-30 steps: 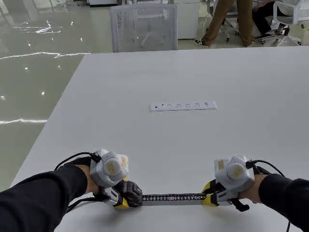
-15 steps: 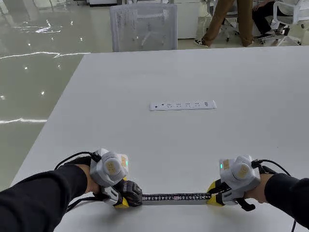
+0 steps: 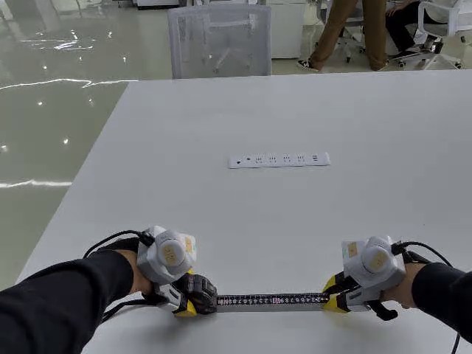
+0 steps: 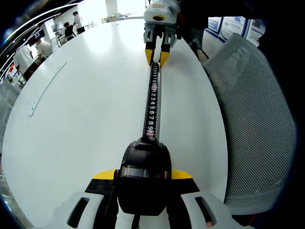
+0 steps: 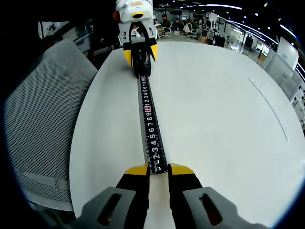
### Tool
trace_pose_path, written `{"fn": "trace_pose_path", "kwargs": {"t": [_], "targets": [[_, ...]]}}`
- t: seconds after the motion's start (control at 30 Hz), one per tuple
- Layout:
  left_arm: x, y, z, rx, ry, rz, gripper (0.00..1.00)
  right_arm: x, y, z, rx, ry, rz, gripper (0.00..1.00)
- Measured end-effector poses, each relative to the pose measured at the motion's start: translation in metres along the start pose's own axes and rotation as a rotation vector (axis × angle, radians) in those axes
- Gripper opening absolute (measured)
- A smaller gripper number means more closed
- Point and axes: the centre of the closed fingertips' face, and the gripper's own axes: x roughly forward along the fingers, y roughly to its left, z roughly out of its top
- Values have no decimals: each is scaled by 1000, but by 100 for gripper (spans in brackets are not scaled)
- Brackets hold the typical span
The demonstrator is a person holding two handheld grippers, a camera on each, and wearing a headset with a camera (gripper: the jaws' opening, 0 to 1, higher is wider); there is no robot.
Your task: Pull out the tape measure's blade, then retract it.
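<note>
The black tape measure case (image 3: 196,294) (image 4: 144,177) sits at the near edge of the white table, and my left gripper (image 3: 186,304) (image 4: 144,174) is shut on it. Its blade (image 3: 271,300) (image 4: 152,102) (image 5: 150,129), printed with numbers, runs flat along the table edge to my right gripper (image 3: 333,297) (image 5: 157,169), which is shut on the blade's tip. In the left gripper view the right gripper (image 4: 157,50) shows at the far end of the blade. In the right gripper view the left gripper (image 5: 139,53) holds the case (image 5: 141,59) at the far end.
A white power strip (image 3: 279,160) lies in the middle of the table (image 3: 310,110). A mesh chair (image 3: 219,40) stands at the far edge, with people seated and standing beyond it. Another mesh chair (image 4: 248,109) (image 5: 43,109) stands close by the near table edge.
My right gripper has moved further right along the table edge, drawing more blade out of the case. The left gripper and the case have stayed in place.
</note>
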Motion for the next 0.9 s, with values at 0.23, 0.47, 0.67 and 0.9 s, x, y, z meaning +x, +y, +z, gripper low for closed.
{"fn": "trace_pose_path", "kwargs": {"t": [0.23, 0.47, 0.67, 0.9], "targets": [[1, 0, 0, -1, 1, 0, 35, -6, -2, -9, 10, 11, -6, 11], [1, 0, -1, -1, 3, 1, 35, -8, -3, -11, 13, 16, -7, 11], [1, 0, -1, -2, 4, 2, 35, -10, -4, -14, 21, 16, -8, 11], [1, 0, -1, -1, 6, 4, 35, -10, -4, -15, 23, 18, -1, 11]]}}
